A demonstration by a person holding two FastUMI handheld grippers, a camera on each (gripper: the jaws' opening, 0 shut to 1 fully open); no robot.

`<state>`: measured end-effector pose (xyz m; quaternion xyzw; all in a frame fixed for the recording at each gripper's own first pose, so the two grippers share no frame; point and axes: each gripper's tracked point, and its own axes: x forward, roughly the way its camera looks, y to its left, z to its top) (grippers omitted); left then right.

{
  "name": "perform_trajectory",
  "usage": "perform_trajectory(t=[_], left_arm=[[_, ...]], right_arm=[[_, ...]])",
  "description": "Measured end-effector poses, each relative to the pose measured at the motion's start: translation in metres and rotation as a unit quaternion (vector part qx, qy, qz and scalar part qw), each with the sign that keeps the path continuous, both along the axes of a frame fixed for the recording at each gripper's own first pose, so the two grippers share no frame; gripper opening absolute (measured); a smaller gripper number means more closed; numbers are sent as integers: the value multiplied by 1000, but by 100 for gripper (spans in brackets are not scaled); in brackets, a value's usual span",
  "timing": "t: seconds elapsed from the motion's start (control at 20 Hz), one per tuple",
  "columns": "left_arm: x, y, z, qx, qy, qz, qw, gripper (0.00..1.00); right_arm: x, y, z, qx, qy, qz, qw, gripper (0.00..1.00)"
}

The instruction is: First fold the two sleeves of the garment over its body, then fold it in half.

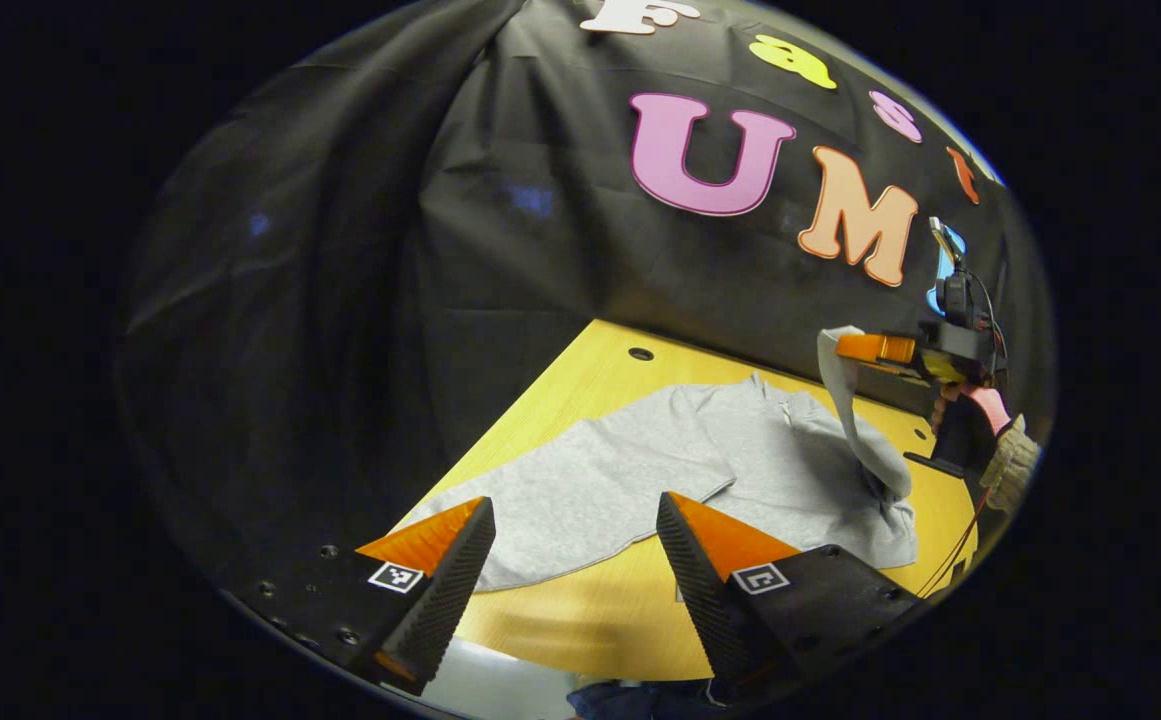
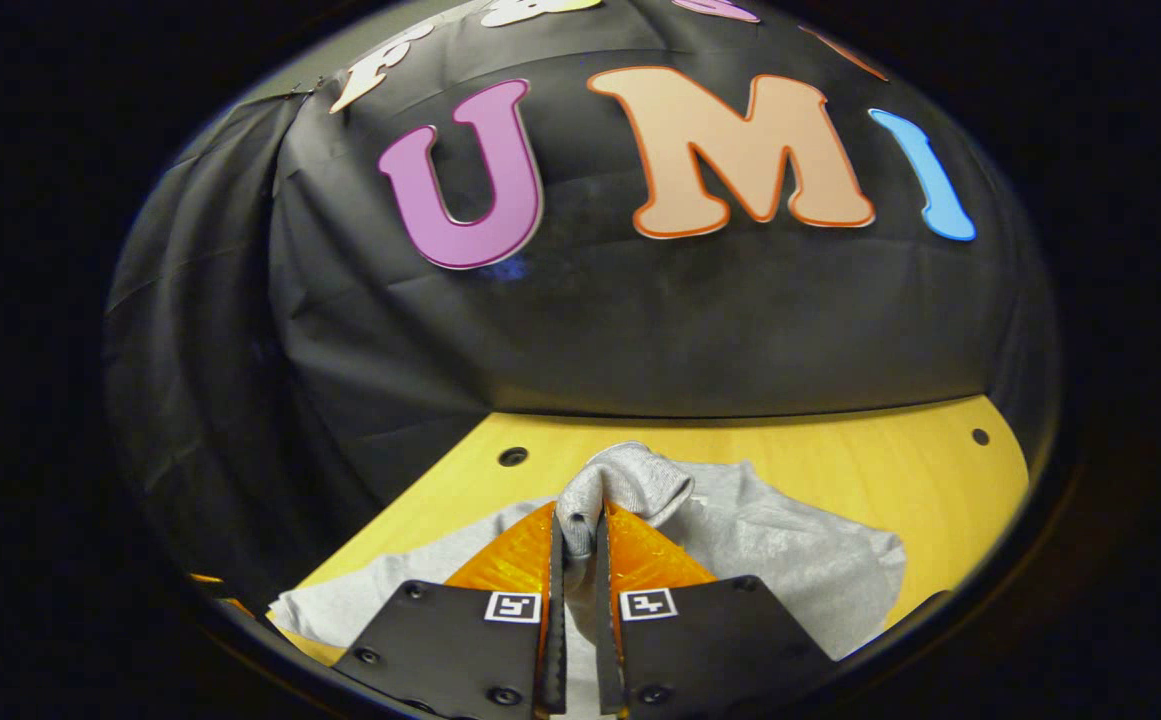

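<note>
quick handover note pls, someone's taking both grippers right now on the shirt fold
Left gripper: open, hovering over the near hem of the grey garment, holding nothing.
Right gripper: shut on a sleeve, lifted off the wooden table.
Garment lies spread on the table; the left gripper view shows one sleeve already folded over the body.
Left: lay the held sleeve across the body, then fold in half.

yellow wooden table (image 2: 840, 470), black cloth wall (image 2: 640, 330)

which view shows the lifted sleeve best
The left gripper view: the sleeve hangs in full from the right gripper above the garment. The right gripper view gives just its pinched end.
</note>
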<state>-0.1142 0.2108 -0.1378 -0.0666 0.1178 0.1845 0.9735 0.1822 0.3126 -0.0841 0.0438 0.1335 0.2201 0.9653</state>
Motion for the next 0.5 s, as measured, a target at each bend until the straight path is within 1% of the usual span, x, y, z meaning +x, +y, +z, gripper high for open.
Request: perform_trajectory(t=[0.25,0.35,0.5], left_arm=[[-9,30,-24,-19,12,36,999,95],[-15,43,-35,-21,20,54,998,95],[-15,49,-45,-41,31,74,996,96]], right_arm=[[-7,76,-14,8,5,63,998,14],[-8,100,-32,-1,15,82,997,14],[-17,132,-62,-16,34,117,992,14]])
